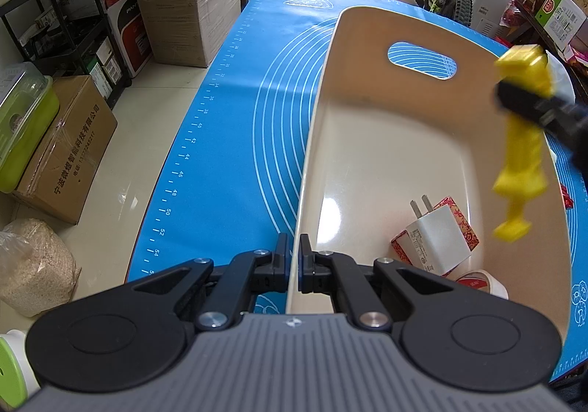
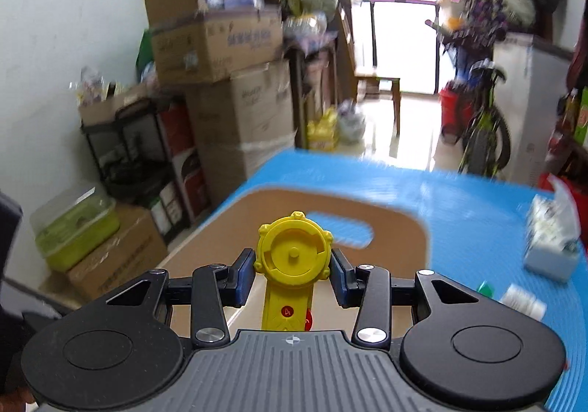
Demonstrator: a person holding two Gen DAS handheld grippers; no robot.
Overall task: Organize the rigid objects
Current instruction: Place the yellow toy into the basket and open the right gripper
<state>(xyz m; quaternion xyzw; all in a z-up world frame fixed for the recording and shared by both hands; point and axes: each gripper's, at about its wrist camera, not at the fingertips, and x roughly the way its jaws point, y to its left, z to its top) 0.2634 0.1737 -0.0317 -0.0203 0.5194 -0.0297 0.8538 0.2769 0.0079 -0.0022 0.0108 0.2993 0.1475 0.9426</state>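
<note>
Yellow toy (image 2: pixel 292 257): clamped in right tongs (image 2: pixel 293 274), long axis roughly vertical, held above the bin's right rim.
Bin (image 1: pixel 367 140): cream, on blue-matted bench (image 1: pixel 235 140); holds white charger (image 1: pixel 437 239).
Left tongs (image 1: pixel 293 259): together, pinching the bin's near wall.
Next move: judged, lower toy leftward into bin.

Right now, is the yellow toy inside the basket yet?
Not yet. The yellow toy hangs above the beige basket, clamped in the right gripper.
</note>
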